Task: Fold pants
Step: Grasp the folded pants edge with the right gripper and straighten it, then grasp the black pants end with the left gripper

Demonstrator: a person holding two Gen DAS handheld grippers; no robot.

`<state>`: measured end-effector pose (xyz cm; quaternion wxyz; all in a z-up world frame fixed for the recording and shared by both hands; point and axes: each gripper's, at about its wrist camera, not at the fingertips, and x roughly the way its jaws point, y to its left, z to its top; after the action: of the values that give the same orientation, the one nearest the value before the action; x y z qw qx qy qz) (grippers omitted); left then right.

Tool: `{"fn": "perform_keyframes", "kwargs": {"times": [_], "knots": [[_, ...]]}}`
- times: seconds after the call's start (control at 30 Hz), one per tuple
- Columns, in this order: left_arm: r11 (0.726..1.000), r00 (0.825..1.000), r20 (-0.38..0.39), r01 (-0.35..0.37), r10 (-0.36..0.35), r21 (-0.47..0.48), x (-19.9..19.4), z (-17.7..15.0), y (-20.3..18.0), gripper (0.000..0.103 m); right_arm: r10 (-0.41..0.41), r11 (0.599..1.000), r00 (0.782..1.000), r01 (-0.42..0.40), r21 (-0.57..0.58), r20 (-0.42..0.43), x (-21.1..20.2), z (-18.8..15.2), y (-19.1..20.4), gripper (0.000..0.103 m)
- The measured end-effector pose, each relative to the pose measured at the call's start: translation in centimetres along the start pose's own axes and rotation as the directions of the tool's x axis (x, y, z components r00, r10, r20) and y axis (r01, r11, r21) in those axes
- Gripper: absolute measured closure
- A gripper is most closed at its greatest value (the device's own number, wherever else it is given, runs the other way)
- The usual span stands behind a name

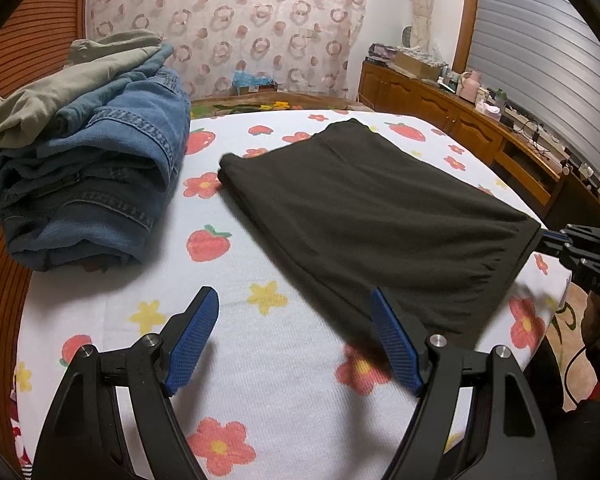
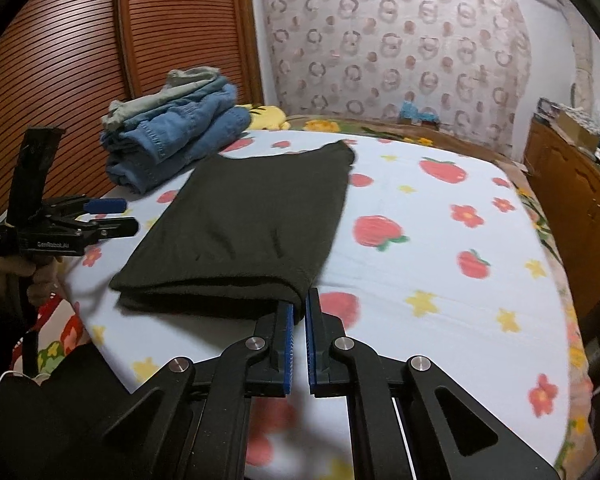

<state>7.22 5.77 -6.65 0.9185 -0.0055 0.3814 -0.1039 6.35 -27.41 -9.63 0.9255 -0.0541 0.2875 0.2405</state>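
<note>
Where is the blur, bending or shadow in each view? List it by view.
Left wrist view: the near edge of the black pants smears with motion blur; fisheye bends the bed sheet edge; the left gripper casts soft shadows. Right wrist view: the sheet below the right gripper is blurred; the jeans pile stays sharp; dark corners vignette both views.

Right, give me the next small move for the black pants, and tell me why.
Probably bring the open left claw onto the near left corner of the black pants and pinch it. The right claw is already shut on the near right corner, while the left one hovers beside the cloth holding nothing, so the near edge is held at one end only.
</note>
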Motion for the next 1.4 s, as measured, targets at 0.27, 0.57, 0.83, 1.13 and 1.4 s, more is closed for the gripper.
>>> {"fn": "perform_keyframes", "kwargs": {"times": [0.27, 0.57, 0.83, 1.13, 1.4], "knots": [[1.000, 1.000, 0.005, 0.012, -0.012, 0.009, -0.2, 0.2, -0.7, 0.024, -0.061, 0.996, 0.998, 0.063, 0.058, -0.032, -0.5, -1.0, -1.9, 0.098], [0.999, 1.000, 0.002, 0.028, -0.028, 0.016, 0.0, 0.3, -1.4, 0.024, -0.057, 0.994, 0.996, 0.063, 0.090, -0.064, 0.0, -0.9, -1.8, 0.094], [0.996, 0.997, 0.002, 0.080, -0.080, 0.031, -0.3, -0.1, -3.6, 0.024, -0.044, 0.994, 0.998, 0.049, 0.098, -0.048, -1.5, -1.7, -2.5, 0.087], [0.983, 0.987, -0.004, 0.162, -0.162, 0.082, -0.7, -0.7, -7.2, 0.028, -0.030, 0.991, 0.999, 0.031, 0.126, -0.011, -1.9, -1.9, -2.7, 0.071], [0.950, 0.966, -0.022, 0.258, -0.258, 0.175, -1.3, -1.1, -11.1, 0.052, -0.036, 0.990, 0.999, 0.039, 0.135, -0.026, -1.2, -1.9, -2.9, 0.071]]}}
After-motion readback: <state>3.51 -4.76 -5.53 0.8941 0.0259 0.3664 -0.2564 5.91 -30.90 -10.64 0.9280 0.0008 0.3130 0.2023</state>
